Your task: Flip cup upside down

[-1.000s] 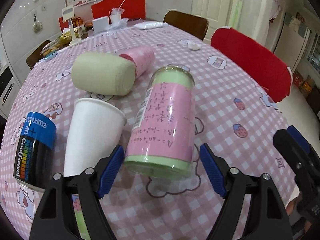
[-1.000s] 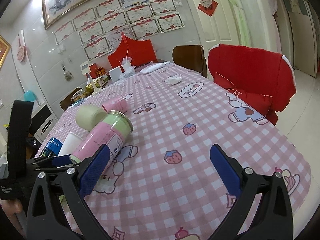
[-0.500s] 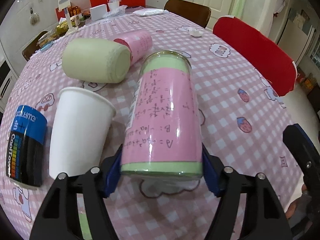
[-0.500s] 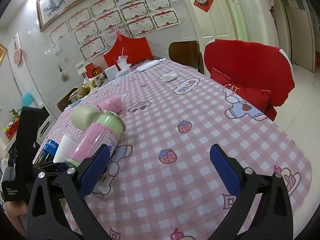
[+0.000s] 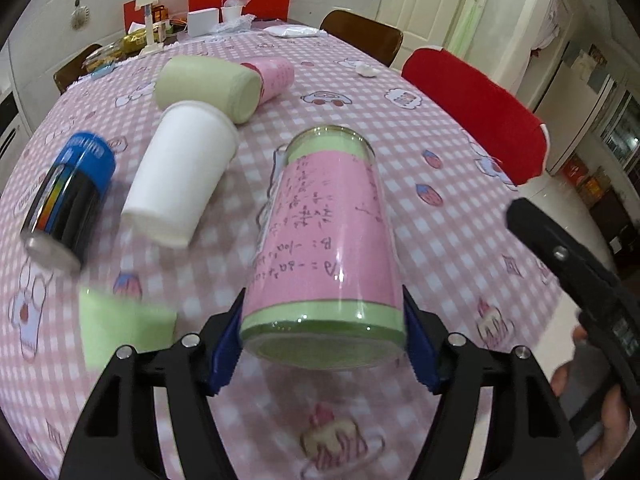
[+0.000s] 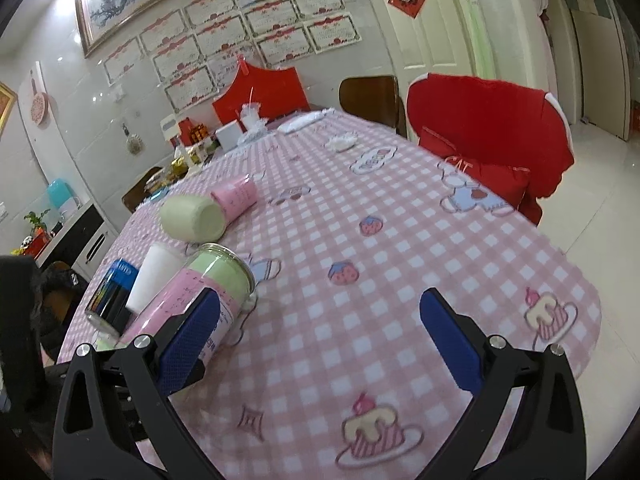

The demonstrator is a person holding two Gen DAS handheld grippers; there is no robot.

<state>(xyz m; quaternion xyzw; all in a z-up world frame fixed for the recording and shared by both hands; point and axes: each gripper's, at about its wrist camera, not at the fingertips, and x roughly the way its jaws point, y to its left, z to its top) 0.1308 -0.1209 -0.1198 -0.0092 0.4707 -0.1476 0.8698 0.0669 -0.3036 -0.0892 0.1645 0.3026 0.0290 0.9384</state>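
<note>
A bench (image 5: pixel 400 168) covered in a pink checked cloth with cartoon prints. Toward its left edge a blue and black can (image 5: pixel 68 204) lies on its side, beside a white paper cup (image 5: pixel 180 172), also lying down. Beyond them, toward the far edge, a pale green roll (image 5: pixel 206 86) touches a pink roll (image 5: pixel 274 78). A red-covered chair (image 5: pixel 476 114) stands at the right edge

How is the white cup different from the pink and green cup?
The white cup is plain and opaque; the pink and green cup is clear glass with writing on its pink band. The white cup tapers and lies loose on the tablecloth; the pink and green cup is straight-sided, gripped by the left tongs. Both are tipped over, not upright.
</note>
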